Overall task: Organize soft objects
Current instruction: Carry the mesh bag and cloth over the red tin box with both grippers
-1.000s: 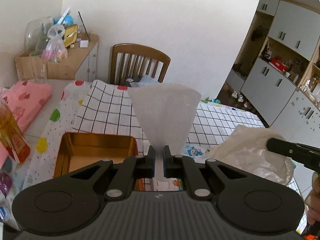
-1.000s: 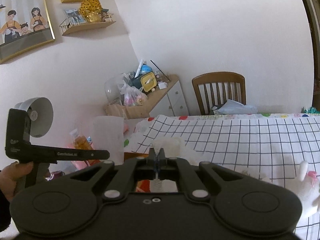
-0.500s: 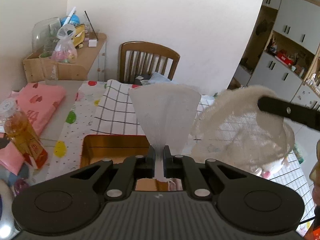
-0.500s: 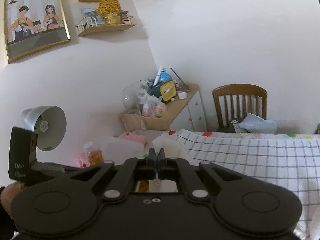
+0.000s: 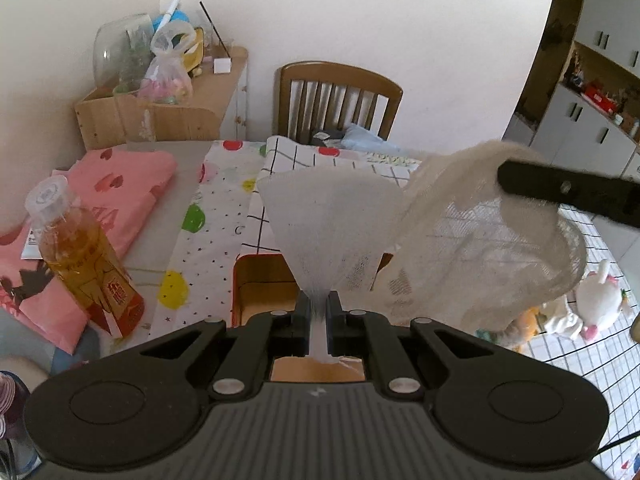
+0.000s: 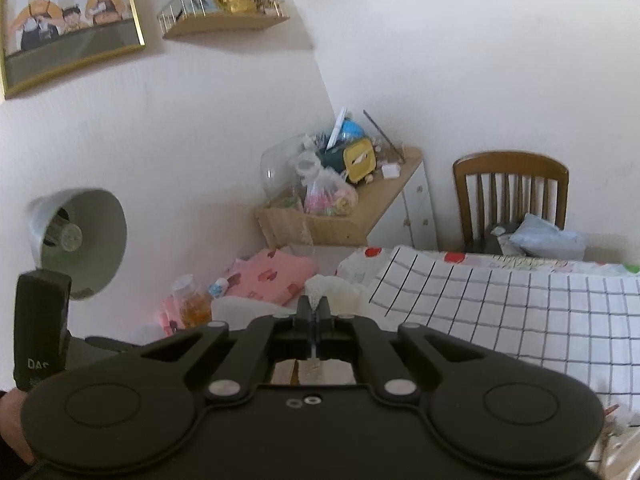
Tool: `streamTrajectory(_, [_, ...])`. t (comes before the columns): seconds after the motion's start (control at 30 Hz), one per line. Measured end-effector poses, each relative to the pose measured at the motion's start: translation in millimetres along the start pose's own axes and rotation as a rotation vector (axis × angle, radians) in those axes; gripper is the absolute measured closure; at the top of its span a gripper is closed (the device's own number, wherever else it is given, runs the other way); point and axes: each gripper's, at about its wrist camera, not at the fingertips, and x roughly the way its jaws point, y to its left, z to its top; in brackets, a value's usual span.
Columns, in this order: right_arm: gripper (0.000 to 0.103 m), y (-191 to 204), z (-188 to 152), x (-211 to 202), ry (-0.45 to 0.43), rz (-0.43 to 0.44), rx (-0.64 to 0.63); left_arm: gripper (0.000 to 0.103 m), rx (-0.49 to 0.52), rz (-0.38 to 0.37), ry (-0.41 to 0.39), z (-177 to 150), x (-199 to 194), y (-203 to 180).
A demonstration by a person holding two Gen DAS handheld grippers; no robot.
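Counted one mesh bag (image 5: 472,248), held up over the bench (image 5: 580,344) between two tongs: left tongs (image 5: 318,306) pinched on its fanned edge, right tongs (image 6: 314,307) clamped on its rim. Also spotted one tin tray (image 5: 256,284), one bottle (image 5: 76,248), one chair (image 5: 340,100).

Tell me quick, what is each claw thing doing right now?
Left gripper: shut on the sheer white mesh bag.
Right gripper: shut on the same bag's rim.

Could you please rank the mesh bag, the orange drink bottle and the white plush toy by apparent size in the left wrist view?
1. mesh bag, though nearest the camera
2. orange drink bottle
3. white plush toy
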Motion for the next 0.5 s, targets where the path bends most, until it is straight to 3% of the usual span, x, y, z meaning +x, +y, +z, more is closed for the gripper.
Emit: streamTrajectory(0.5, [0.102,-5.6,-58.4,77.6,0.254,-0.060,-0.006,0.096,0.050,-0.025,0.214,-24.0,84.0,9.5])
